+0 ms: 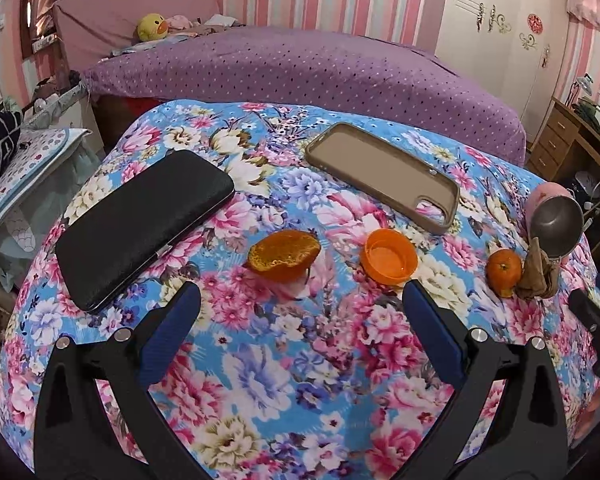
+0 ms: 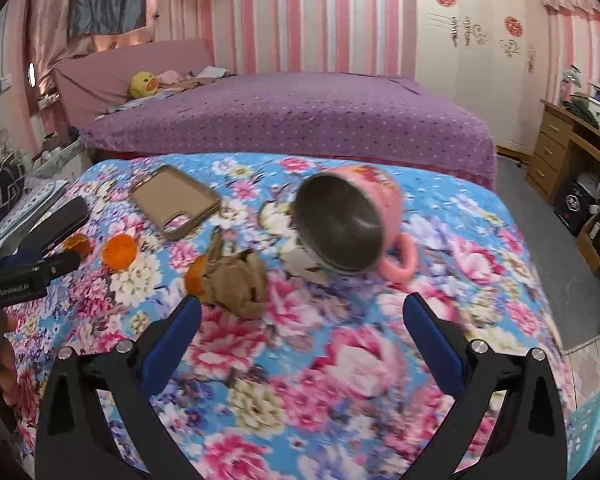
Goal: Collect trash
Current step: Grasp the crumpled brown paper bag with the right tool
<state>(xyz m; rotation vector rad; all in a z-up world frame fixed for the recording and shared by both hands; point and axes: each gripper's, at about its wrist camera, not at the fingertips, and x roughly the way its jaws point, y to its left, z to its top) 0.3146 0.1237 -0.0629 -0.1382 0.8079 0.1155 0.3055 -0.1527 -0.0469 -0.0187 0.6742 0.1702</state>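
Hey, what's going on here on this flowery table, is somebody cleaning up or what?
A person holds two tongs over the floral tablecloth, both open and empty. The left tongs face an orange peel and an orange cap. The right tongs face a crumpled brown paper beside a tipped pink mug. Nothing is picked up yet; the black wallet and phone case lie untouched.

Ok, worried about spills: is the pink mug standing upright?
No, the pink mug lies tipped on its side on the floral cloth, its steel-lined opening facing the camera.
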